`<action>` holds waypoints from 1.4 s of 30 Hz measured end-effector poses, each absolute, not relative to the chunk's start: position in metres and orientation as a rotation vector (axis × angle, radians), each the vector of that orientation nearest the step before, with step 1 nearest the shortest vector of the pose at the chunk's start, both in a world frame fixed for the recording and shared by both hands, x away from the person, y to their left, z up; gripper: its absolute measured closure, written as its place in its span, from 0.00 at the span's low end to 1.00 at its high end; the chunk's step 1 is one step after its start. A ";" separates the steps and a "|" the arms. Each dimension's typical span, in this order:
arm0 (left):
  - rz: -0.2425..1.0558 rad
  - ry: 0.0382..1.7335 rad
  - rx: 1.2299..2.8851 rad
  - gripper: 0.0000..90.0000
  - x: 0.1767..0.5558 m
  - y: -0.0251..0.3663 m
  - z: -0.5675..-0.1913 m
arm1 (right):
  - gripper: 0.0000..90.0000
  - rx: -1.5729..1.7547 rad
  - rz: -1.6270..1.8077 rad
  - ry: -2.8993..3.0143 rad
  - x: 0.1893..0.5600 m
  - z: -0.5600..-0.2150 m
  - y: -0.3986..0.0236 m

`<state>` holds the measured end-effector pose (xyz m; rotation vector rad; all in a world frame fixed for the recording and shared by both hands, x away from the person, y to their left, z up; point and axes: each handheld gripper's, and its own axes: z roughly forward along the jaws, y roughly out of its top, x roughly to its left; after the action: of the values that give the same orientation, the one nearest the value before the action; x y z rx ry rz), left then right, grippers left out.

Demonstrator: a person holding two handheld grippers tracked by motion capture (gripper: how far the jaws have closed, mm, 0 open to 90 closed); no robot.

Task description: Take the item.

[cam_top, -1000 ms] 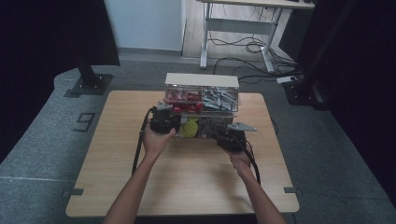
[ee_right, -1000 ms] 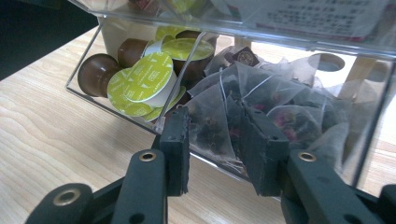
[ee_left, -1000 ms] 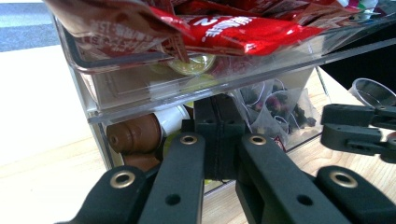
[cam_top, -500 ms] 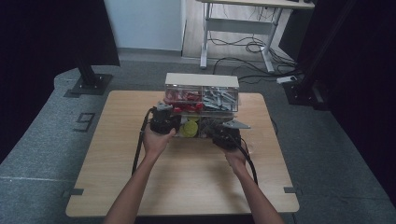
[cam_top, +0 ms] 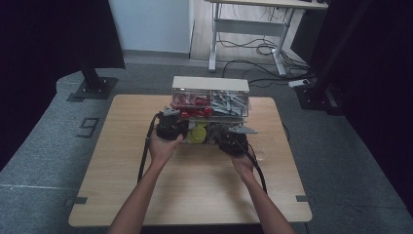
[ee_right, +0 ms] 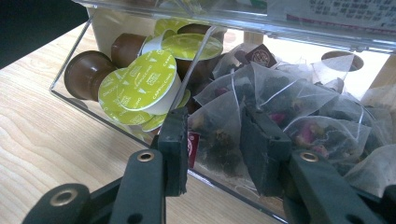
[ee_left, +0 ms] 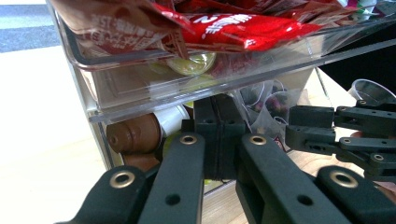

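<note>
The left gripper (ee_left: 217,140) has its two black jaws pressed together, with nothing visible between them, right at the front of the lower clear drawer (ee_left: 140,100) of a clear drawer box (cam_top: 210,105). In the left gripper view the closed tips sit just under the front lip of the upper tray, beside a brown capsule (ee_left: 133,135). Above them, red packets (ee_left: 233,28) lie in that upper tray.

The right gripper (ee_right: 215,140) has its jaws apart, and a pyramid tea bag (ee_right: 224,116) sits in the gap between them. Whether the pads press on the bag or it lies behind the clear front wall cannot be told. To the left of this gripper, past a clear divider, green-lidded capsules (ee_right: 147,81) and more brown ones are piled in the neighbouring compartment. To the right, further tea bags (ee_right: 322,126) fill the rest of the compartment.

In the high view the left gripper (cam_top: 170,127) is at the near left of the box and the right gripper (cam_top: 234,142) at its near right, each held in a hand (cam_top: 163,148) whose forearm comes in from the near edge. The box stands towards the far middle of the light wooden table (cam_top: 122,185), with grey pieces (cam_top: 229,102) in its upper right part. The table stands on a grey carpeted floor (cam_top: 44,156), and a white desk frame with cables (cam_top: 253,44) stands farther back.
</note>
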<state>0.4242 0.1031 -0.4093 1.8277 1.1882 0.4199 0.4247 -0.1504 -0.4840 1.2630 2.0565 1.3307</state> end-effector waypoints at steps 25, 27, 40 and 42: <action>0.421 1.187 1.832 0.99 0.423 0.102 -0.410 | 0.58 1.277 1.304 2.078 0.431 -0.493 -0.139; 0.421 1.186 1.833 0.99 0.423 0.101 -0.410 | 0.57 1.289 1.298 2.078 0.432 -0.494 -0.140; 0.420 1.182 1.833 0.99 0.423 0.100 -0.410 | 0.69 1.294 1.256 2.052 0.438 -0.499 -0.140; 0.420 1.182 1.832 0.99 0.423 0.100 -0.410 | 0.73 1.286 1.257 2.052 0.438 -0.498 -0.140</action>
<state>0.4235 0.1000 -0.4097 1.8323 1.1817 0.4195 0.4383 -0.1398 -0.4983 1.2861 2.0516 1.2574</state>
